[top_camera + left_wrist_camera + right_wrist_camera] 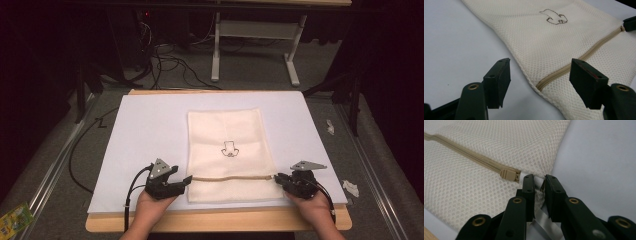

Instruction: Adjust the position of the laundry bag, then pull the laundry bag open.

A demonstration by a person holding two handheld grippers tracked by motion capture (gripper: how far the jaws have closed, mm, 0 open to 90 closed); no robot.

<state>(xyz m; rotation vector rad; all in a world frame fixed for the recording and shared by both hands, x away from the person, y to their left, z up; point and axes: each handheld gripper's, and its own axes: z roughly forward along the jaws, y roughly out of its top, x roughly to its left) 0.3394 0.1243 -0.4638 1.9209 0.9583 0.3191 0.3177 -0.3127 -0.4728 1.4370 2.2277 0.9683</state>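
Gripping the two tools at the near edge, the person's hands come in from the bottom of the high view: the left hand (150,205) holds the left gripper (186,179) and the right hand (311,206) holds the right gripper (278,178), each just beside one end of the zipper (232,177). In the left gripper view the two black jaws stand wide apart with nothing between them, hovering over the white sheet (454,42) at the bag's edge, where the closed end of the zipper (579,58) begins. In the right gripper view the jaws are drawn close together, pinching a small white tab (537,181) at the corner of the mesh bag (499,145), right next to the tan zipper slider (507,174); a silvery strip shows below, between the jaws.

The cream mesh bag (227,150) lies flat on the white sheet (145,135), its zipper running across it from side to side near the person's edge. A small dark line drawing (230,149) sits at the middle of the bag, also seen in the left gripper view (554,17). The sheet covers a wooden table (215,220), whose edge shows at the front.

Farther off, the grey floor (50,160) carries black cables (170,62), and the white legs of another table (216,50) stand in the dim background
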